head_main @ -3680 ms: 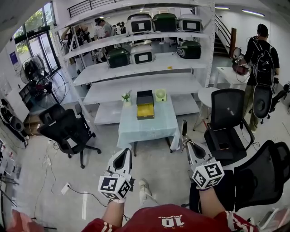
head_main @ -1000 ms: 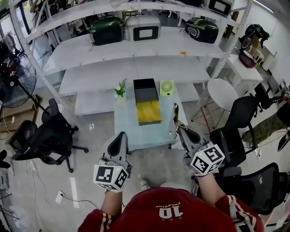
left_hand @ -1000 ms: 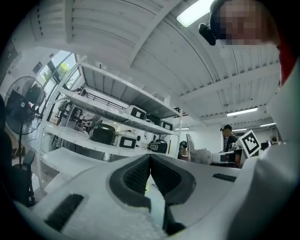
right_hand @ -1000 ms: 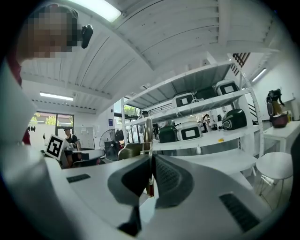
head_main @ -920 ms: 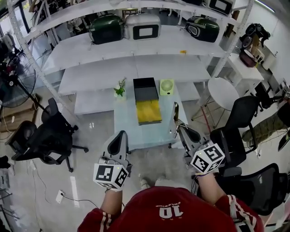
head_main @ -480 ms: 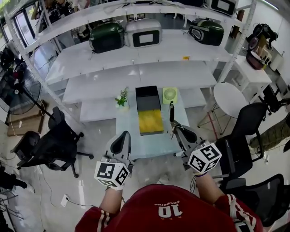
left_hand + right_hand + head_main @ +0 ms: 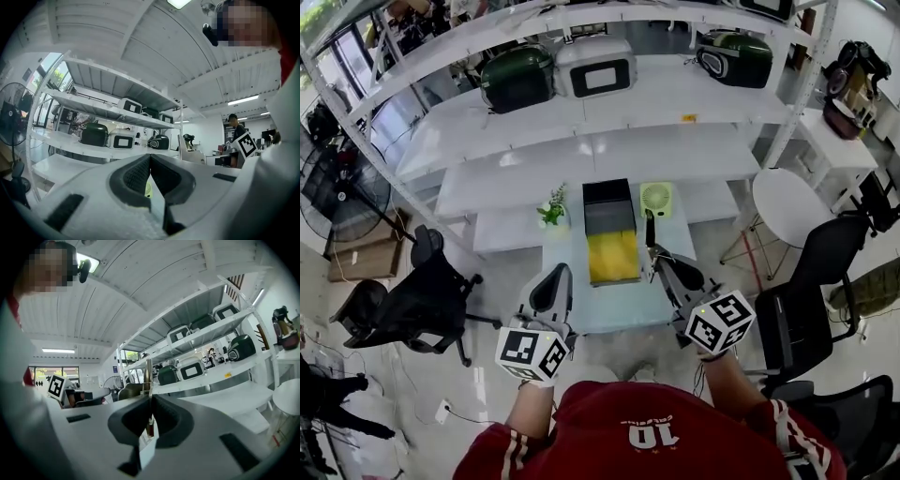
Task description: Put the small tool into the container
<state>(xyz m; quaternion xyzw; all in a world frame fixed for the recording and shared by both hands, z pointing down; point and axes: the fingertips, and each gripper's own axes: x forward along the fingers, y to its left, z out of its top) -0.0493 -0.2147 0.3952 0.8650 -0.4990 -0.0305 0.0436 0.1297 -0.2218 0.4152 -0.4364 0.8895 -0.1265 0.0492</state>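
The right gripper [image 7: 655,265] clamps a slim brownish metal tool [image 7: 650,230], upright past its tips. The black-and-yellow rectangular container [image 7: 611,246] sits just ahead-left of it. The left gripper [image 7: 555,275] is closed, empty.

Lab: appliance shelving [image 7: 581,159], office chairs [image 7: 427,295]

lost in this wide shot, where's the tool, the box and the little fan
tool [image 7: 649,231], head view, middle of its shaft
box [image 7: 612,258], head view, its yellow half
fan [image 7: 655,199], head view, its round grille
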